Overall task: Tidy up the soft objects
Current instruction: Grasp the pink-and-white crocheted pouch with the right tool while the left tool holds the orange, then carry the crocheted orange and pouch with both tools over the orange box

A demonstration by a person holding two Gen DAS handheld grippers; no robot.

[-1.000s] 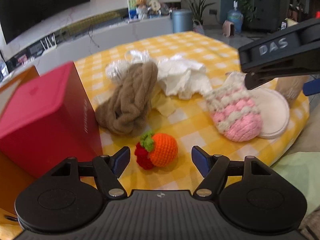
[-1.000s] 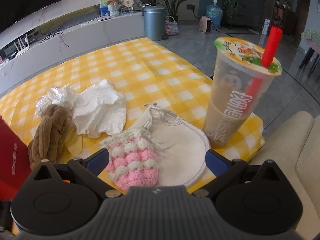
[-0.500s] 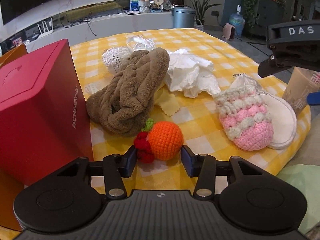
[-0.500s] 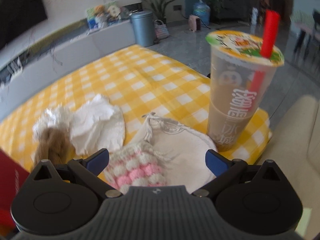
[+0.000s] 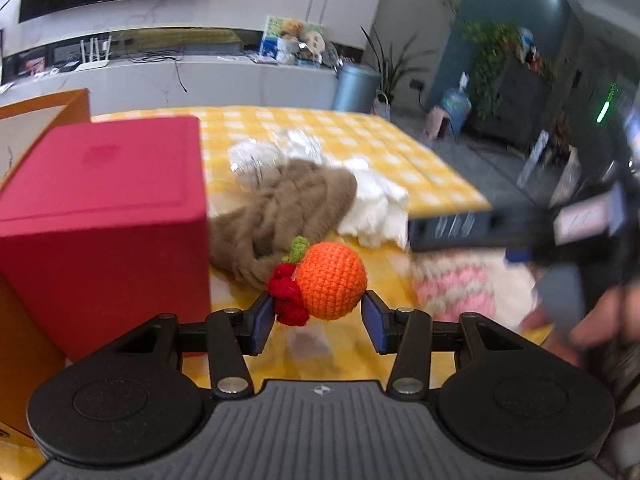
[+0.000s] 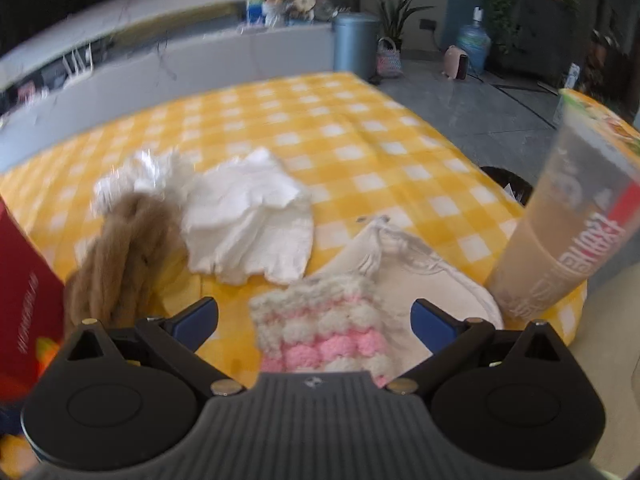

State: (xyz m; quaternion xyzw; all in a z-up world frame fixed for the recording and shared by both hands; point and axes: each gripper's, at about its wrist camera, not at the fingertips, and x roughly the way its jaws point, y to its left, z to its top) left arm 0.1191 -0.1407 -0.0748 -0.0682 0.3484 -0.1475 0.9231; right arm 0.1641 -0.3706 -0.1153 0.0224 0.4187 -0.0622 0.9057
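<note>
Altogether, six soft things show: one crocheted orange with a red berry cluster at its 9 o'clock side, one brown braided plush, one white cloth, one crinkled white bundle, one pink-and-white knit pouch and one flat cream pad. Besides these there is one red box, one orange carton behind it, and one lidded drink cup.

On the left tool, the jaws have just been closing and now pinch the orange, one blue pad on the berries, the other on the orange's 3 o'clock side. It is held clear of the yellow checked table, pointing downward, with the red box at its 9 o'clock and the plush at its 12 o'clock.

Opposite, the right tool stands wide, with nothing gripped. It tilts down over the pouch, which lies between its fingers on the table, overlapping the pad. The cup stands at 3 o'clock from the pad, near the table edge.

Only the left view shows the orange clearly, the carton, and the right tool from outside, as a dark blurred bar above the pouch with a hand at 4 o'clock. Only the right view shows the cup and the whole white cloth, lying between the plush and the pad; the box appears there as a red edge at 9 o'clock.
</note>
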